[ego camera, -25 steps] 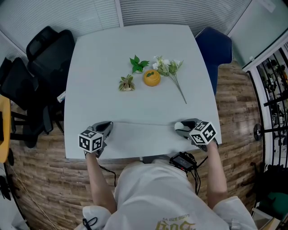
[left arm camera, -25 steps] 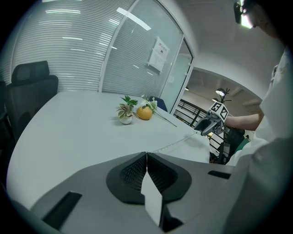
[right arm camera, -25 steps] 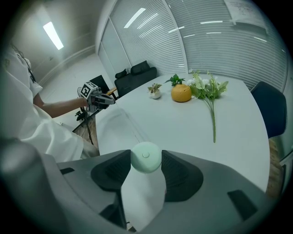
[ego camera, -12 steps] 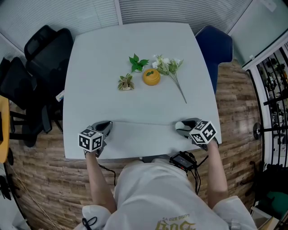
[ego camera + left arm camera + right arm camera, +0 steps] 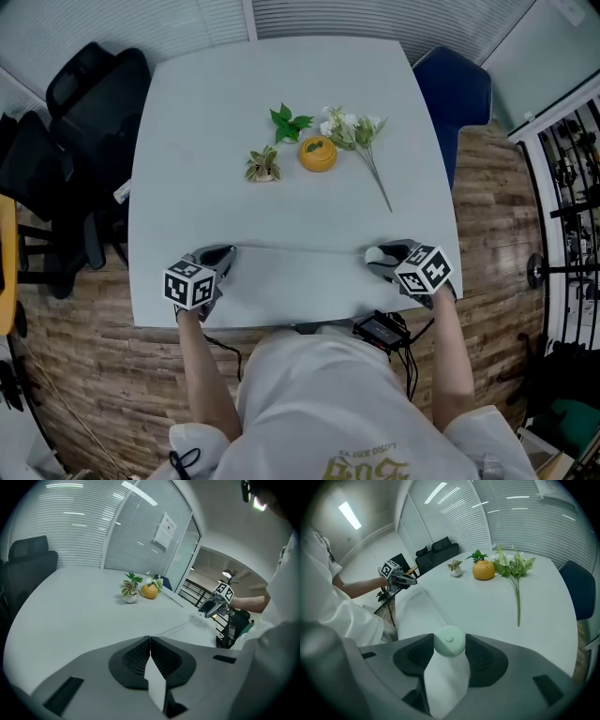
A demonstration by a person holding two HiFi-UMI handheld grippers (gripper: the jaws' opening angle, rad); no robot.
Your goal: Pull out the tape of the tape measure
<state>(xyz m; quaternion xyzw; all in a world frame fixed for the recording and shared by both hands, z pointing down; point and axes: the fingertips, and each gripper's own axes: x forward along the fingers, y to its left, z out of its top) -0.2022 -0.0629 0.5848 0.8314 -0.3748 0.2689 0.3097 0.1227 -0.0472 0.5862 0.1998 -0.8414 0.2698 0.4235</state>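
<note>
A pale green round tape measure (image 5: 449, 641) sits between the jaws of my right gripper (image 5: 382, 260), which is shut on its case near the table's front right. Its thin white tape (image 5: 300, 249) stretches leftward in a straight line just above the table. The tape's end is pinched in my left gripper (image 5: 223, 257), which is shut at the front left. In the left gripper view the tape (image 5: 180, 626) runs from the closed jaws toward the right gripper (image 5: 212, 605). In the right gripper view the left gripper (image 5: 401, 579) shows far off at the left.
An orange round ornament (image 5: 318, 153), a small potted plant (image 5: 263, 167), green leaves (image 5: 289, 122) and a white flower sprig (image 5: 361, 141) lie at the table's (image 5: 187, 131) middle back. Black chairs (image 5: 84, 103) stand at the left, a blue chair (image 5: 457, 92) at the right.
The head view has shifted slightly. Both grippers keep their places, and the tape between them stays the same length.
</note>
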